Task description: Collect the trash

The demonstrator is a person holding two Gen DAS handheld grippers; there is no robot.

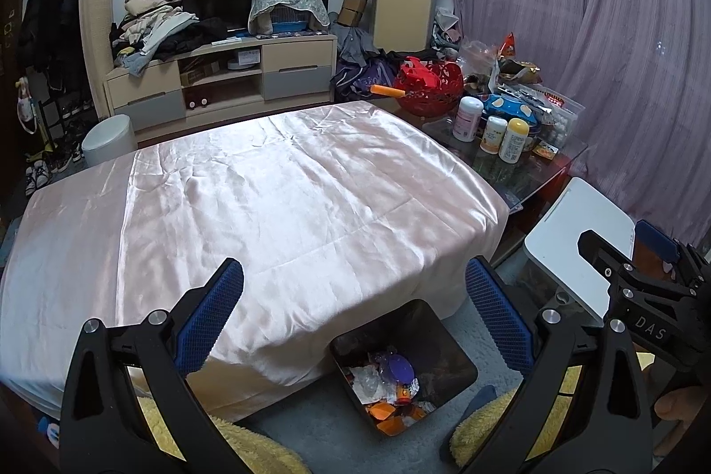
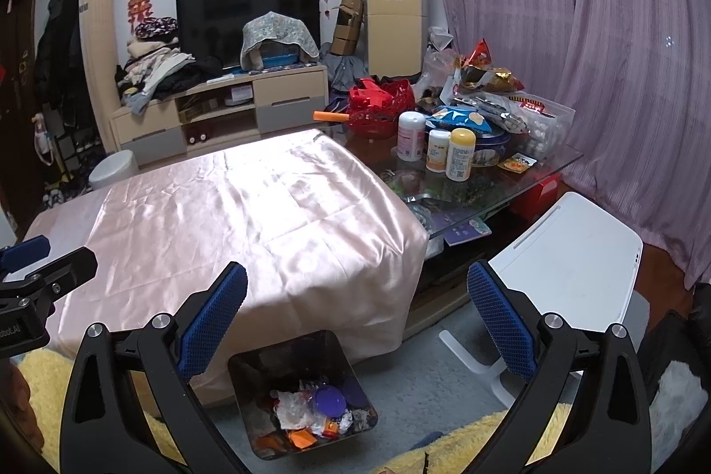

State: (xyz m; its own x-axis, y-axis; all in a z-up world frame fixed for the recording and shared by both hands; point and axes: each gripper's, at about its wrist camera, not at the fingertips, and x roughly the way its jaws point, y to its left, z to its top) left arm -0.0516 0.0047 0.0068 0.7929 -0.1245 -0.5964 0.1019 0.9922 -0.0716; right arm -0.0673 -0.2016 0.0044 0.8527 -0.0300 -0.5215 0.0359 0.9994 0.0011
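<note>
A dark square trash bin (image 1: 449, 345) stands on the floor at the front edge of the table; it also shows in the right wrist view (image 2: 249, 380). It holds crumpled wrappers (image 1: 377, 380), orange scraps and a purple lid (image 2: 329, 399). The pink satin cloth (image 1: 266, 185) covers the table and carries nothing. My left gripper (image 1: 353, 287) is open and empty, above and in front of the bin. My right gripper (image 2: 357, 289) is open and empty, above the bin. Each gripper shows at the edge of the other's view.
A glass side table (image 2: 546, 167) on the right holds bottles (image 2: 460, 154), snack bags and a red basket (image 2: 377, 105). A white folding stand (image 2: 573, 265) sits right of the bin. A TV cabinet (image 1: 222, 74) lies behind. Yellow fleece (image 2: 489, 443) lies below the grippers.
</note>
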